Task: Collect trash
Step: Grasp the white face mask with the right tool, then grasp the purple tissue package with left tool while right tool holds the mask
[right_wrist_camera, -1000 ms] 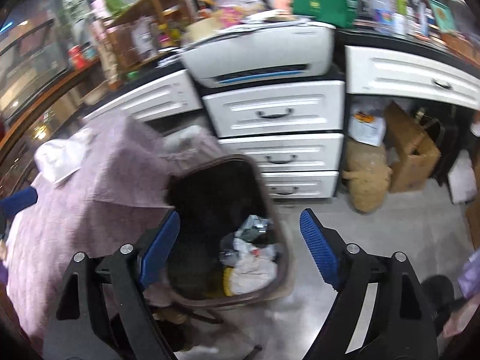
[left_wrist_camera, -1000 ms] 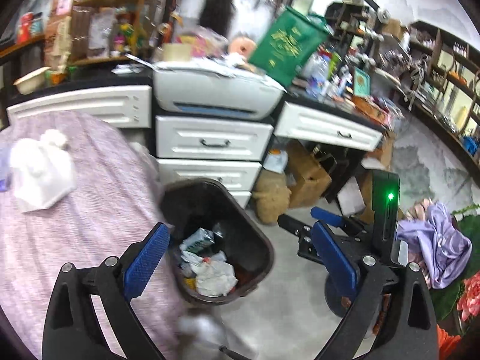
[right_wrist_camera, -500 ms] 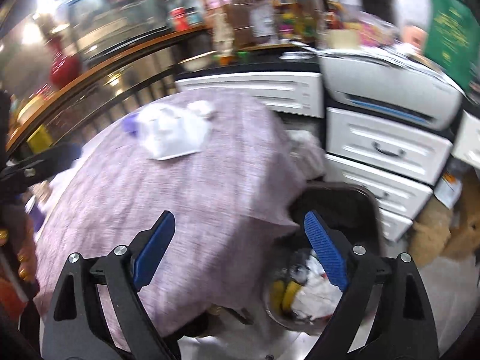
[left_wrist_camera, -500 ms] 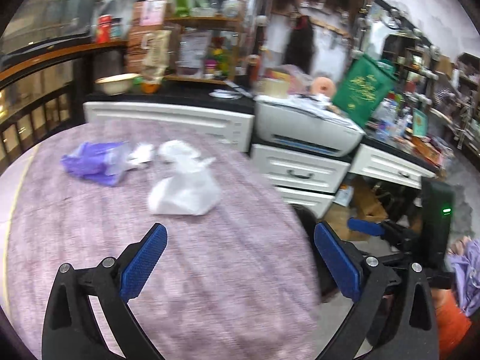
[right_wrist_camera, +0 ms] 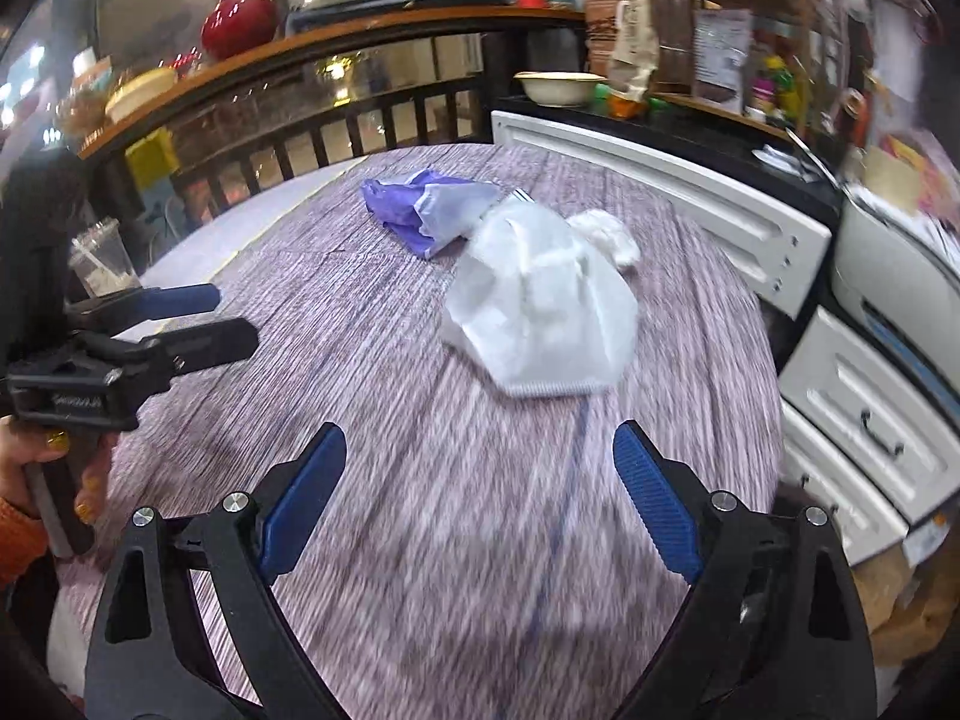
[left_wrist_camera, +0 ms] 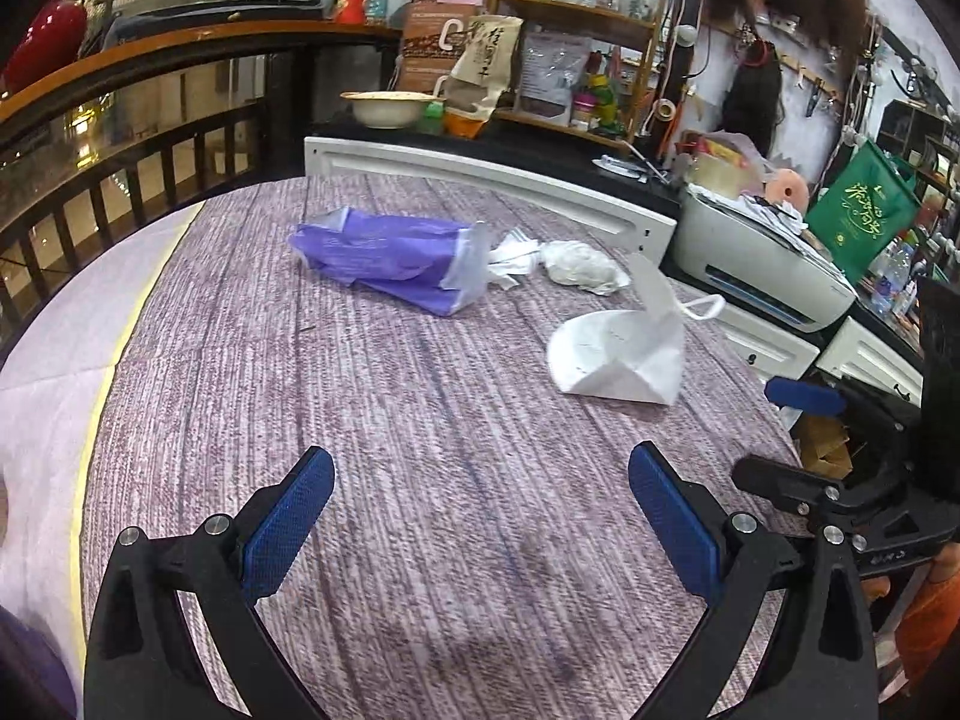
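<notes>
- The worktop (left_wrist_camera: 372, 420), under a mauve woven cloth, carries the trash; I take the white bag (left_wrist_camera: 621, 354) as my landmark.
- The white bag lies crumpled on the cloth, on the side of the worktop nearest the white drawers (right_wrist_camera: 870, 420).
- Beyond the white bag, farther from both grippers, lies a purple plastic bag (left_wrist_camera: 390, 261) on its side.
- Between the purple plastic bag and the white bag sits a wad of white tissue (left_wrist_camera: 582, 264), with a few white scraps beside it (too small to tell what they are).
- The left gripper (left_wrist_camera: 480, 516) hovers over bare cloth short of the white bag, its blue fingers (left_wrist_camera: 288, 522) spread wide with nothing between them.
- The right gripper (right_wrist_camera: 480, 504) also hangs short of the white bag, its fingers (right_wrist_camera: 657, 510) wide apart and empty; its view is smeared with motion.
- In the right wrist view a hand (right_wrist_camera: 36, 480) with an orange cuff grips the left gripper's handle, well to the left of the white bag.
- A grey printer (left_wrist_camera: 762, 264) sits on the black counter behind the white bag.
</notes>
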The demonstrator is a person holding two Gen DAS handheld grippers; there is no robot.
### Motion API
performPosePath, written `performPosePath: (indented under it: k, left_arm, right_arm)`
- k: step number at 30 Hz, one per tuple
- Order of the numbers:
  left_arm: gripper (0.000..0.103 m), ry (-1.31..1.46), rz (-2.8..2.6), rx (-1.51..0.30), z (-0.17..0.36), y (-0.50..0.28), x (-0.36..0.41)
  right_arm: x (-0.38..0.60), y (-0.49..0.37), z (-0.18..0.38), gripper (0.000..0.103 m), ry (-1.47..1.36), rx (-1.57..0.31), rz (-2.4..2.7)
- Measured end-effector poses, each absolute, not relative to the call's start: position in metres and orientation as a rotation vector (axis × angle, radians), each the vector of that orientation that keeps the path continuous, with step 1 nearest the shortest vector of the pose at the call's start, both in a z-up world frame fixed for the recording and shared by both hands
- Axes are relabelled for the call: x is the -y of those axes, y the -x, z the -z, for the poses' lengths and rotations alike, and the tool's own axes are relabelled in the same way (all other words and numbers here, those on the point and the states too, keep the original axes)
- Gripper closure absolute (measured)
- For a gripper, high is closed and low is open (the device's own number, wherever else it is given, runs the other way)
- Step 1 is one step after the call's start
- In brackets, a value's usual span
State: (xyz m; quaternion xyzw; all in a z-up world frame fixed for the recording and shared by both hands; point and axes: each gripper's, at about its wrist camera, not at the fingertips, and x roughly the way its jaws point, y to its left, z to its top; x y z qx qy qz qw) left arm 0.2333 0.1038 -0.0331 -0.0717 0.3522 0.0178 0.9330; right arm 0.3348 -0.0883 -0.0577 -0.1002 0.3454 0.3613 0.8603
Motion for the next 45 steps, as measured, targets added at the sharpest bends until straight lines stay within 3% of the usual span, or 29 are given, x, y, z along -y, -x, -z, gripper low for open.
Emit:
performPosePath:
  k: [11,12,14,16,20,26,36,45]
  left_arm:
    - [0.006,0.167,-0.05,-0.745,0.042,-0.243,-0.124]
    - [0.006,0.167,-0.053,-0.746,0.042,-0.244,-0.126]
    - [0.006,0.171,-0.057,-0.743,0.042,-0.248,-0.128]
    - [0.006,0.173,-0.06,-0.739,0.042,-0.253,-0.131]
    - [0.006,0.124,-0.085,-0.736,0.042,-0.268,-0.129]
    - [0.006,0.026,-0.1,-0.685,0.029,-0.301,-0.12]
    - [0.006,-0.11,-0.107,-0.686,0.025,-0.354,-0.103]
    - [0.007,-0.334,-0.096,-0.785,0.05,-0.39,-0.089]
  right_arm:
    - [0.033,-0.393,0.071,0.014,0.371,-0.76,-0.698]
    - [0.03,-0.395,0.074,0.018,0.384,-0.763,-0.691]
    - [0.027,-0.399,0.08,0.05,0.403,-0.787,-0.683]
    - [0.029,-0.401,0.084,0.069,0.38,-0.816,-0.709]
    - [0.035,-0.397,0.084,0.082,0.346,-0.805,-0.715]
    - [0.049,-0.384,0.069,0.087,0.282,-0.765,-0.72]
    - [0.073,-0.358,0.062,0.088,0.228,-0.747,-0.728]
    - [0.083,-0.349,0.06,0.087,0.207,-0.749,-0.739]
